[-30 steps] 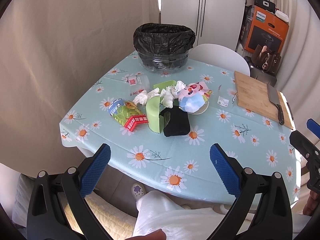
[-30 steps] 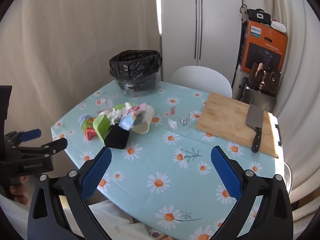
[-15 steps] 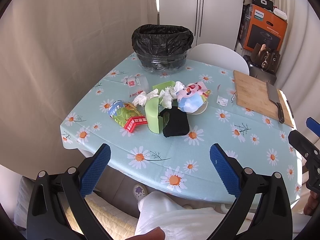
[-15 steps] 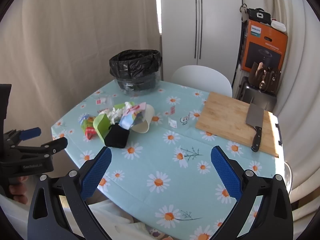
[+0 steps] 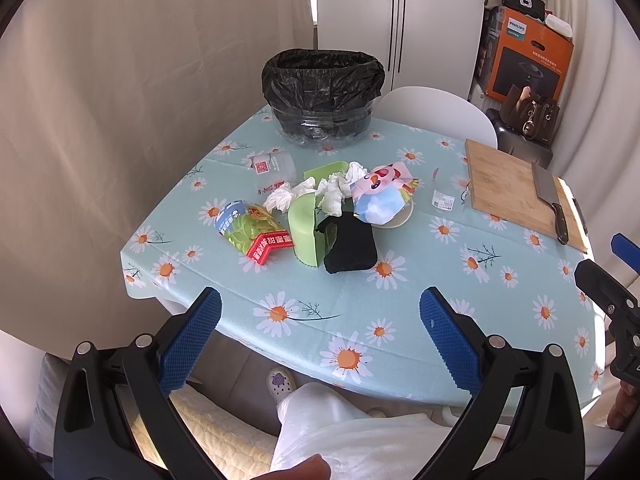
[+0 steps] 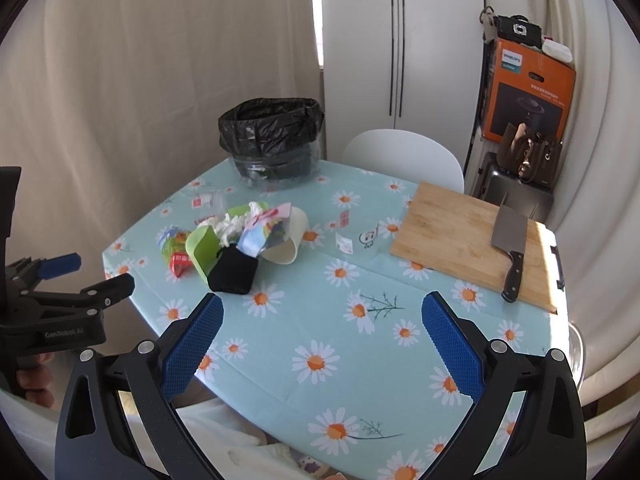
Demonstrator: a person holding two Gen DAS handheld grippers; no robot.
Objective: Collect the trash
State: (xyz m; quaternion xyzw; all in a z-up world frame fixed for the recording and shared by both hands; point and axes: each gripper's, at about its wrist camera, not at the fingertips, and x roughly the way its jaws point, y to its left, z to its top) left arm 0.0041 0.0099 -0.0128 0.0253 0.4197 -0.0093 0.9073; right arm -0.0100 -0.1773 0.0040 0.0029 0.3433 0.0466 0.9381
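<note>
on the daisy-print table (image 5: 400, 300) in front of you sits the pile of trash: a green snack bag (image 5: 250, 230) with a red strip at its left edge, a green cup (image 5: 305, 229) on its side beside it, crumpled white tissues (image 5: 320, 194) behind the cup, a black pouch (image 5: 352, 246) touching the cup's right side, and a cartoon-print wrapper (image 5: 380, 194) lying on a white bowl (image 6: 286, 236). a clear plastic cup (image 5: 272, 166) lies just behind the pile. the bin (image 5: 322, 98), lined with a black bag, stands at the far edge of the table, well apart from your tools.

your left gripper (image 5: 320, 336) hangs over the near table edge, fingers spread wide and holding nothing. your right gripper (image 6: 322, 342) is likewise released and empty, above bare cloth to the right of the pile. a wooden cutting board (image 6: 460, 236) with a cleaver (image 6: 510, 246) on it lies at the table's right side.
</note>
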